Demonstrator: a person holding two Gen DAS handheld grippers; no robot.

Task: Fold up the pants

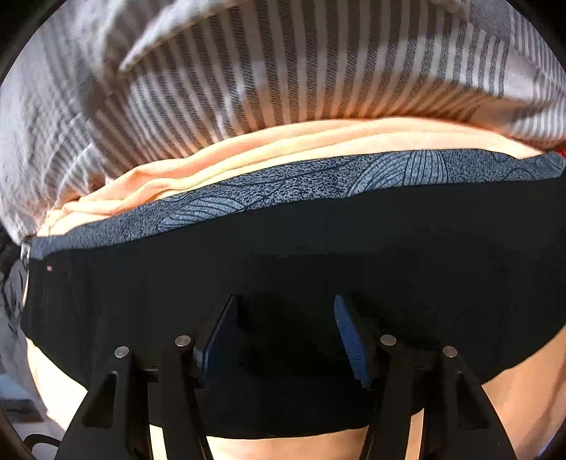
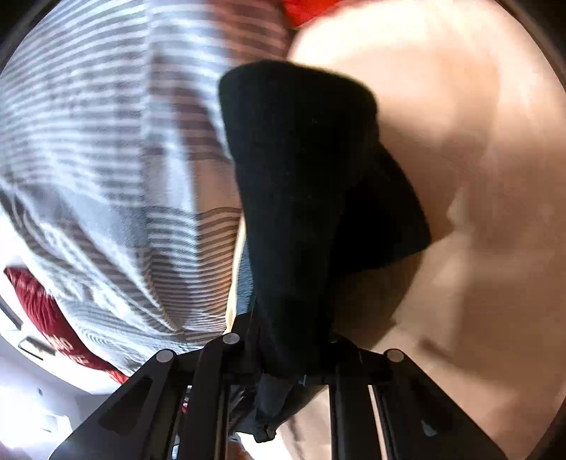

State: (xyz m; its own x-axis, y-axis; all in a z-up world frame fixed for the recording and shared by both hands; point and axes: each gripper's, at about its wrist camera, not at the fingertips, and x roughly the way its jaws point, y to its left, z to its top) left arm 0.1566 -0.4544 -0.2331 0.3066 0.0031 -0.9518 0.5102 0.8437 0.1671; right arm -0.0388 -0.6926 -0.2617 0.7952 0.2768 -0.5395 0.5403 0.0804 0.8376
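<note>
The black pants (image 1: 318, 254) lie flat across the peach bed sheet (image 1: 247, 162), with a blue-grey patterned band (image 1: 318, 180) along their far edge. My left gripper (image 1: 286, 339) is open just above the black cloth, its blue pads (image 1: 350, 339) apart and empty. In the right wrist view, my right gripper (image 2: 293, 350) is shut on a bunch of the black pants (image 2: 304, 184), which hang lifted and stretched away over the peach sheet (image 2: 460, 141). Its fingertips are hidden by the cloth.
A grey-and-white striped blanket (image 1: 283, 70) lies bunched behind the pants and also shows in the right wrist view (image 2: 106, 141). Red fabric (image 2: 42, 311) lies at the lower left and another red item (image 2: 307, 10) at the top.
</note>
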